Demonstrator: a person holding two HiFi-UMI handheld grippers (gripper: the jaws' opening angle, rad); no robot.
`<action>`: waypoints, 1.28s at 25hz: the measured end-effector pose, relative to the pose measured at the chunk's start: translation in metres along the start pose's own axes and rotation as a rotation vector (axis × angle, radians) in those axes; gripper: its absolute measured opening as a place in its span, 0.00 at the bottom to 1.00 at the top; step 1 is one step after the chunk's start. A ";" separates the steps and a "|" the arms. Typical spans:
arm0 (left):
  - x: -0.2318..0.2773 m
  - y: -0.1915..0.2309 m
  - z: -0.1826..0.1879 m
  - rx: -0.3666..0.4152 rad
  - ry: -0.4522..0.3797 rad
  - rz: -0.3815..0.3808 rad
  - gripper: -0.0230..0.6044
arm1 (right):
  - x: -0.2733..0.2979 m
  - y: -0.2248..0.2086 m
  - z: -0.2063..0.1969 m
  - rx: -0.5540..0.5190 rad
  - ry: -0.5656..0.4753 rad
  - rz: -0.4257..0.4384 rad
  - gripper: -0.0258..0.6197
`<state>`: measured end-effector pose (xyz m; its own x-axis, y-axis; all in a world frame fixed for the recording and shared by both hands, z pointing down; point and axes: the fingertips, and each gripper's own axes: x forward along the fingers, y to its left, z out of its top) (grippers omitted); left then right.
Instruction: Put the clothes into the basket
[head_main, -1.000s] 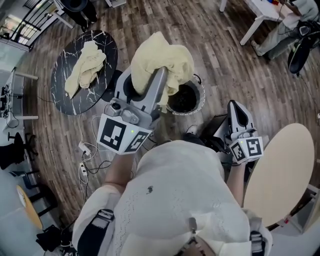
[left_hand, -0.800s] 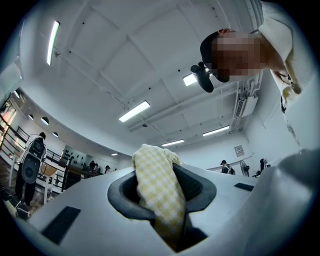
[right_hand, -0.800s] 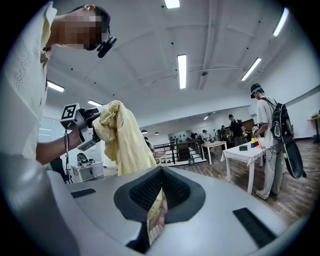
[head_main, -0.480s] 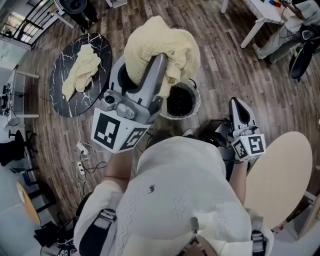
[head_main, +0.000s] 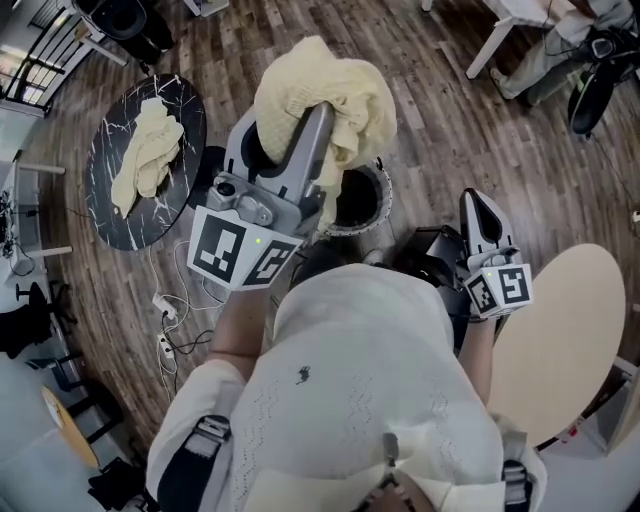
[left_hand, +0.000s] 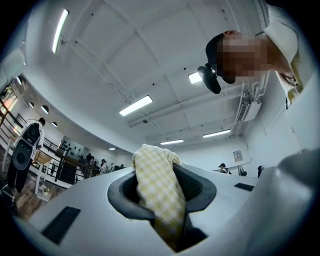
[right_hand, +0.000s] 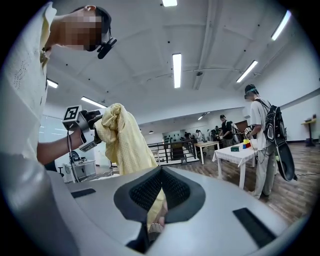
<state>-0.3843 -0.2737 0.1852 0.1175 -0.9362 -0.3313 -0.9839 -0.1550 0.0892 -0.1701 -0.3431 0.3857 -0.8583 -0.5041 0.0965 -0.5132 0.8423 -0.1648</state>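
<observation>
My left gripper (head_main: 318, 112) is shut on a pale yellow checked cloth (head_main: 325, 90), which bunches over its jaws and hangs just above the near-left rim of the round dark mesh basket (head_main: 385, 195) on the floor. In the left gripper view the cloth (left_hand: 157, 190) is pinched between the jaws. A second yellow cloth (head_main: 140, 160) lies on a black marble round table (head_main: 110, 215) at the left. My right gripper (head_main: 478, 208) stays low at the right of the basket, shut and holding nothing. The right gripper view shows the held cloth (right_hand: 122, 140) hanging.
A beige round tabletop (head_main: 560, 340) is at the right. Cables and a power strip (head_main: 165, 320) lie on the wooden floor at the left. A white table (head_main: 495, 45) and a seated person are at the top right; a person with a backpack (right_hand: 262, 135) stands nearby.
The left gripper has carried the cloth further from the marble table and over the basket's edge. The right gripper has shifted a little and stays shut.
</observation>
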 end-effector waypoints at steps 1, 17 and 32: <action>0.000 0.005 -0.009 -0.010 0.021 -0.006 0.25 | 0.002 0.001 -0.002 0.000 0.003 -0.015 0.05; -0.018 0.075 -0.181 -0.156 0.424 -0.187 0.25 | 0.049 0.032 -0.031 0.050 0.056 -0.229 0.05; -0.057 0.097 -0.297 -0.197 0.675 -0.236 0.26 | 0.055 0.045 -0.047 0.058 0.094 -0.345 0.05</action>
<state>-0.4462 -0.3287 0.4914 0.4427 -0.8514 0.2812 -0.8872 -0.3706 0.2749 -0.2406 -0.3245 0.4296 -0.6323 -0.7349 0.2451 -0.7741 0.6121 -0.1617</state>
